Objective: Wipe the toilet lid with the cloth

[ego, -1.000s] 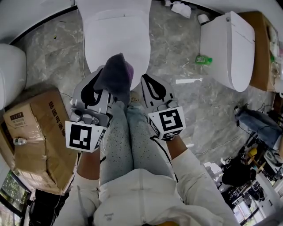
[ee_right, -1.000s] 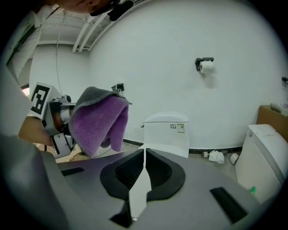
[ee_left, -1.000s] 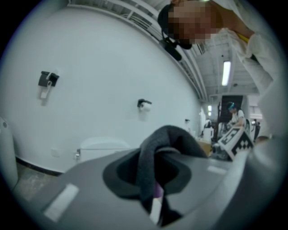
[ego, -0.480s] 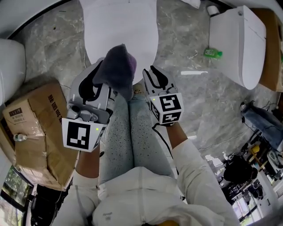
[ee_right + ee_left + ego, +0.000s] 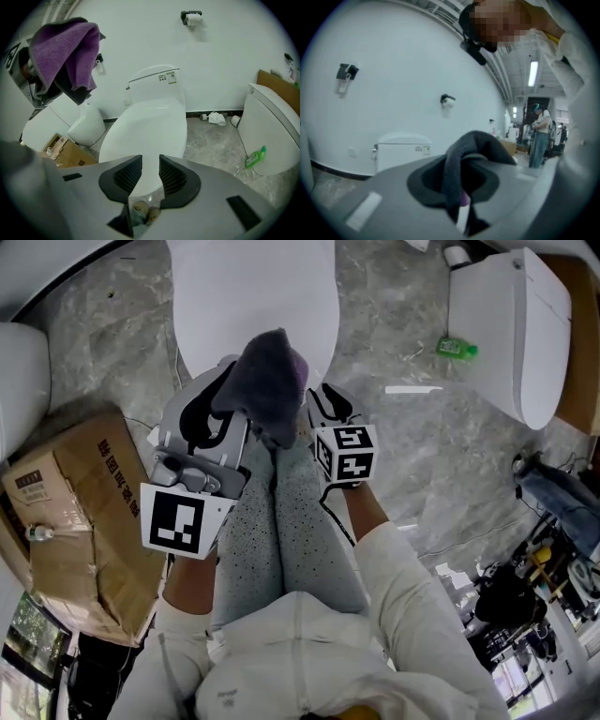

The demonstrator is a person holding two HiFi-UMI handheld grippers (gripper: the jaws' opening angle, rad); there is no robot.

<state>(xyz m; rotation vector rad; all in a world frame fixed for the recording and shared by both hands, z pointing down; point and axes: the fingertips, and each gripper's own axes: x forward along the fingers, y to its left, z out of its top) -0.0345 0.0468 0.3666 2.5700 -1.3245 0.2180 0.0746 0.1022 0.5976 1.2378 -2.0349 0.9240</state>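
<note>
The closed white toilet lid [image 5: 253,296] lies at the top middle of the head view, and the right gripper view looks down on the same lid [image 5: 150,126]. My left gripper [image 5: 246,395] is shut on a bunched grey and purple cloth [image 5: 270,381], held over the lid's near edge. In the left gripper view the cloth [image 5: 457,164] fills the left gripper [image 5: 461,187]. My right gripper [image 5: 322,407] hangs just right of the cloth. The right gripper [image 5: 150,173] has just been opening its jaws, with nothing between them. The cloth [image 5: 65,51] shows at its upper left.
A cardboard box [image 5: 80,512] sits on the floor at the left beside another toilet [image 5: 19,371]. A third toilet [image 5: 511,324] and a green bottle [image 5: 457,349] are at the right. My legs [image 5: 281,521] stand below the grippers. A person [image 5: 539,133] stands far back.
The right gripper's jaws, together a second ago, now stand apart. Both grippers have sunk toward the lid, the right one more. The cloth stays in the left gripper.
</note>
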